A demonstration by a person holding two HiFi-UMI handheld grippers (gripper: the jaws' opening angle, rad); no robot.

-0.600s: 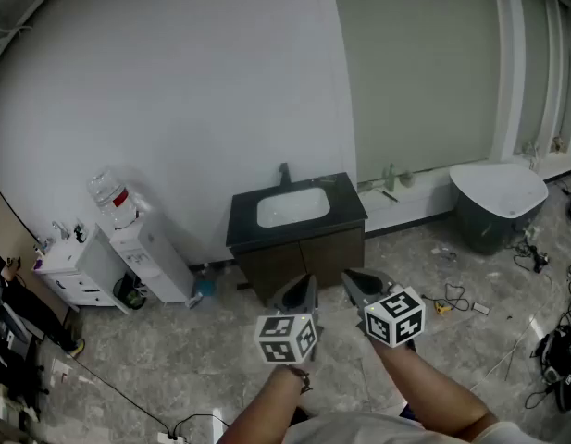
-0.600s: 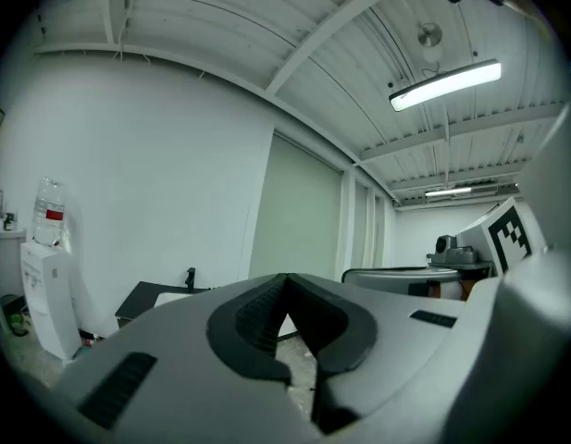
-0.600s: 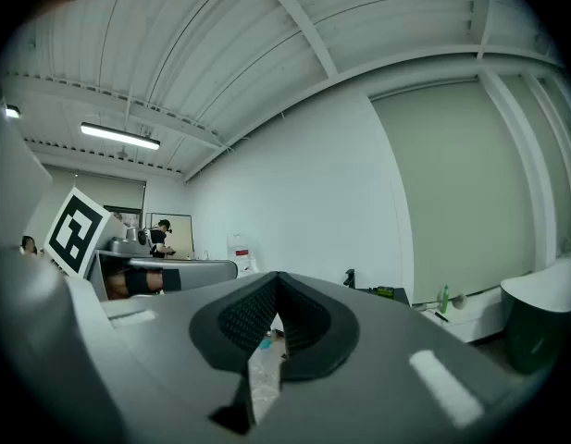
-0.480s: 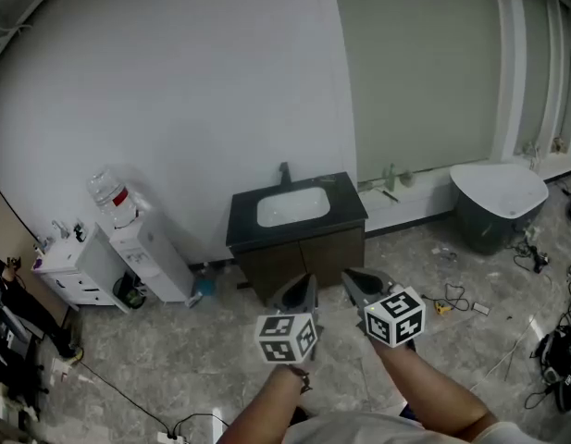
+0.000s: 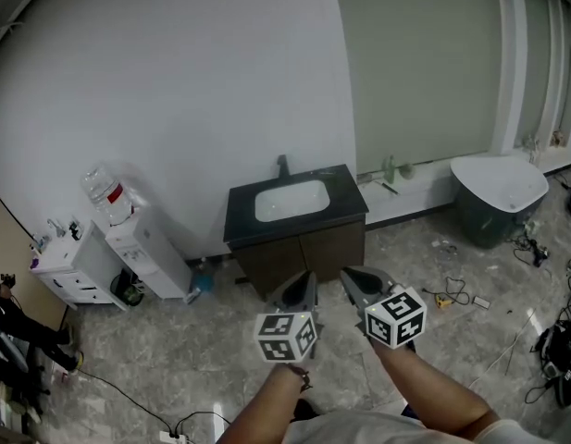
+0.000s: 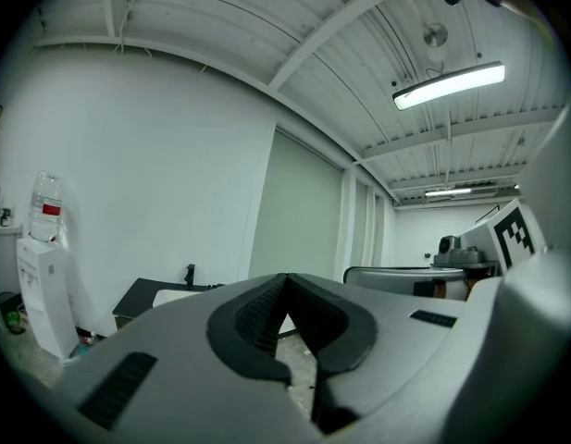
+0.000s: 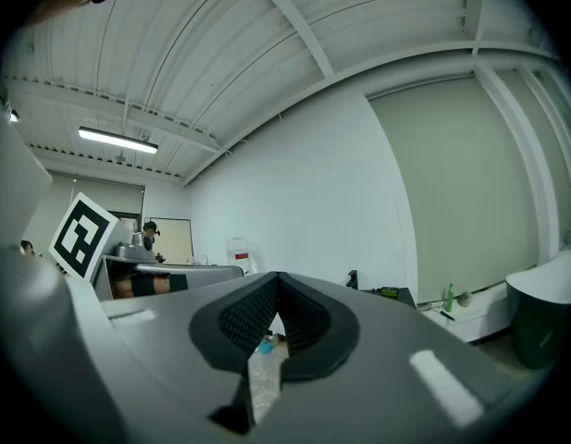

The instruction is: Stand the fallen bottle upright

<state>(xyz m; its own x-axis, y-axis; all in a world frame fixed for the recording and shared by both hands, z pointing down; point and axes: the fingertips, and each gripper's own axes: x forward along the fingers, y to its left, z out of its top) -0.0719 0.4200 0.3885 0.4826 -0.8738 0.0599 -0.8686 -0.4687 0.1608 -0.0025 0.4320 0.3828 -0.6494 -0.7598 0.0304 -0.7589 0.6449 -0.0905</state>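
At far left we see a white water dispenser topped by an upturned clear jug. On the black worktop, which has a white sink basin set into it, a small dark-and-green thing lies low just right of the black tap. We take it for the fallen bottle, though it is too small to be sure. A dark bin stands at right, its contents hidden. Our left gripper and right gripper point level, side by side before the cabinet. Each has its fingers pressed together, empty.
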